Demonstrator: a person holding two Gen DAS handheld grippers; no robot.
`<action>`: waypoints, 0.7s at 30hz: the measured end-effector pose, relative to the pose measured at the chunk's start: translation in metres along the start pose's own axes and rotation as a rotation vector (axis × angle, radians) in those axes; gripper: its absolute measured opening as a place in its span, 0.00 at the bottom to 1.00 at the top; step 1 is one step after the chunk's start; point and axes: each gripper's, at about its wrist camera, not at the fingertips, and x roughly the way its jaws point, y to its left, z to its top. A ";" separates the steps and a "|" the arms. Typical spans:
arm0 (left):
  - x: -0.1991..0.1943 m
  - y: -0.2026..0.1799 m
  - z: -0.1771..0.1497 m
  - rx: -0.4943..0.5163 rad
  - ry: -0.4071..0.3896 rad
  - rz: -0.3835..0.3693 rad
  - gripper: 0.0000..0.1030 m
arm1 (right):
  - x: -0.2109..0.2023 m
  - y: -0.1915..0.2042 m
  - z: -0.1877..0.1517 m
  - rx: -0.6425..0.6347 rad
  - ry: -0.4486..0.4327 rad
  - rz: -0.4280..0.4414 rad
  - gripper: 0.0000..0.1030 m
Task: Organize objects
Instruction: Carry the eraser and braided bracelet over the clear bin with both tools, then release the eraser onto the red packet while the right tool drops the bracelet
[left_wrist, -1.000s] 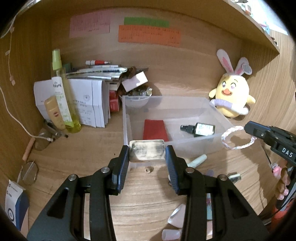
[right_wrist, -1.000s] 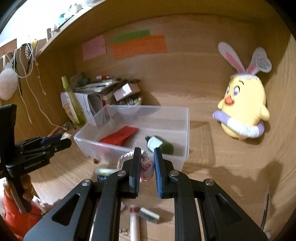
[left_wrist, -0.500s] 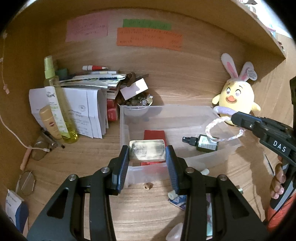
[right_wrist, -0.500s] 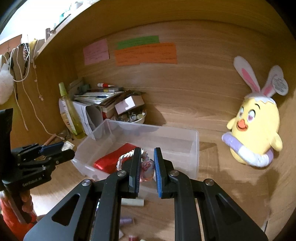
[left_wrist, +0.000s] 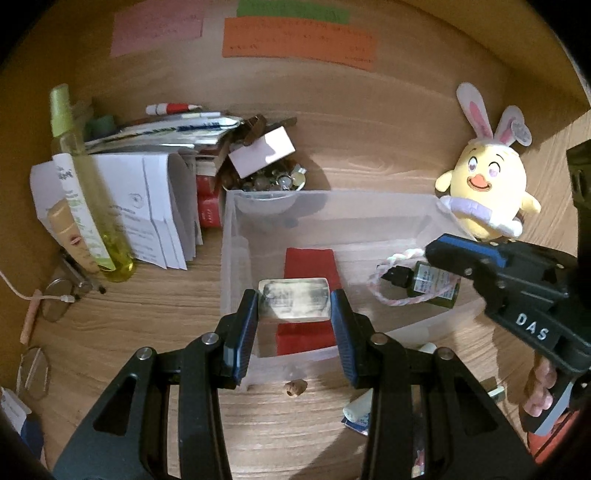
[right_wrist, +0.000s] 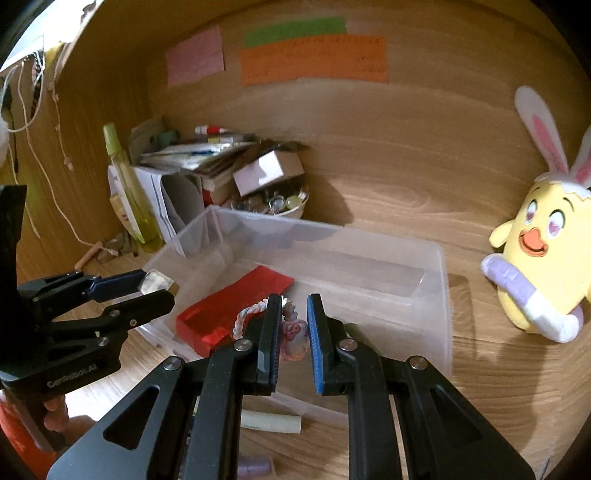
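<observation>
Left wrist view
Left gripper (left_wrist: 293, 306): pinching a small silver tin (left_wrist: 293, 303) by its two short ends, held level above the near-left part of the clear plastic bin (left_wrist: 332, 206).
Bin contents: a red packet (left_wrist: 309, 260) flat on the floor, a dark green bottle (left_wrist: 432, 286) lying on its side toward the right.
Right gripper (left_wrist: 432, 253): reaches in from the right above the bin, a pink-and-white rope bracelet (left_wrist: 388, 280) hanging from it over the bottle.
Desk in front: a small brown nub (left_wrist: 295, 387) and a white tube (left_wrist: 356, 408) lie outside the bin.

Right wrist view
Right gripper (right_wrist: 291, 332): jaws slightly apart; the bracelet (right_wrist: 251, 314) and its pink charm (right_wrist: 294, 332) sit between them, whether firmly nipped I cannot tell.
Left gripper (right_wrist: 155, 286): at left, the tin's corner showing at its tips.

Handling
Tin: likely stiff, light, smooth-sided, so it could slip; the short-end hold looks sound.
Bracelet: soft and limp, swings freely; best held at the charm or knot.
</observation>
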 end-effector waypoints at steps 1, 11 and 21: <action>0.002 -0.001 0.000 0.005 0.004 -0.003 0.38 | 0.003 0.000 0.000 -0.001 0.007 0.001 0.12; 0.014 -0.010 0.001 0.029 0.023 -0.027 0.38 | 0.022 0.003 -0.007 -0.022 0.073 0.003 0.12; 0.014 -0.009 0.002 0.026 0.027 -0.024 0.38 | 0.023 0.000 -0.009 -0.016 0.092 -0.001 0.18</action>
